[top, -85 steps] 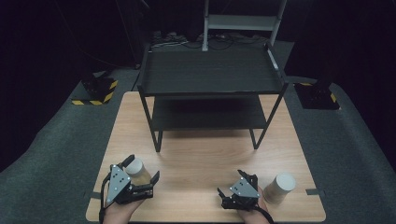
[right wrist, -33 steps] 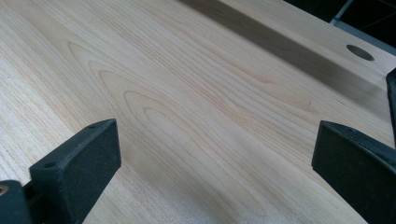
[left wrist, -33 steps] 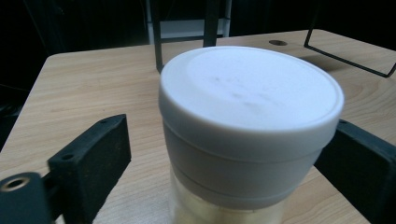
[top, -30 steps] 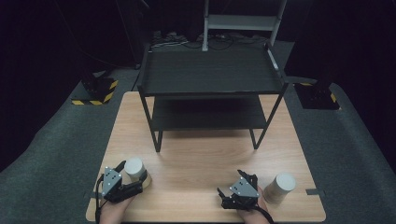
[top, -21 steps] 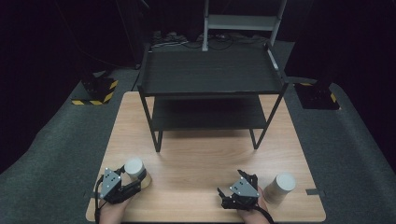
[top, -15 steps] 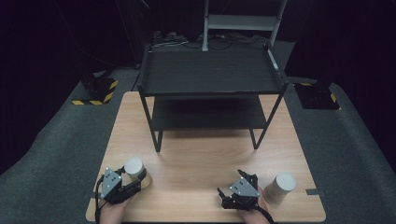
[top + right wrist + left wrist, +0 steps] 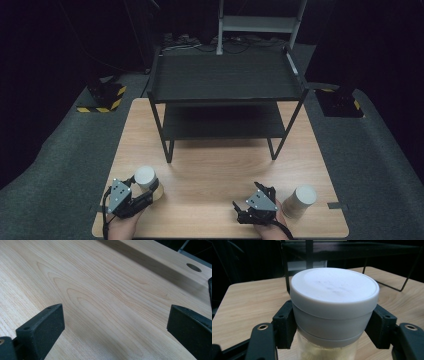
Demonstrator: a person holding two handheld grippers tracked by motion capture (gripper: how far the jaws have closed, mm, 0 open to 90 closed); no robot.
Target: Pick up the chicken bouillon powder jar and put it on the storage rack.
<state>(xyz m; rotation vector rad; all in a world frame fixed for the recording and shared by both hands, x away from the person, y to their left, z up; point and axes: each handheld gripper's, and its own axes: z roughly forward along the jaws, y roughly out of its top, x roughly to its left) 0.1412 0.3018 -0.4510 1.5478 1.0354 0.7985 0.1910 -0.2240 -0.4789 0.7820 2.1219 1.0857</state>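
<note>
Jar of pale powder w/ a white screw lid [image 7: 334,297] sits between the jaws of the left tongs [image 7: 142,196] at the near-left corner of the wooden counter [image 7: 220,170]; in the left gripper view the black pads flank the lid's lower band on both sides and appear to touch it, so the tongs look clamped on the jar, which seems upright w/ its base hidden. Right tongs [image 7: 252,207] hover near the near edge, jaws spread wide over bare wood grain, nothing between them. A second white-lidded jar [image 7: 300,200] stands just beside the right tongs, on their outer side, apart from them. Behind, a black two-tier shelf rack [image 7: 225,100] stands at mid-counter, both tiers bare. Risks, as judged from here: the grip is high, on the lid area, not the body, so a lift could let the smooth plastic slip or the jar swing & tilt; if the lid is loose, powder may spill. If the jar is bound for the rack, the top tier's raised rim and thin legs are probable snag pts. A careless sweep of the right hand outward could knock the second jar toward the near-right edge of the counter.
</note>
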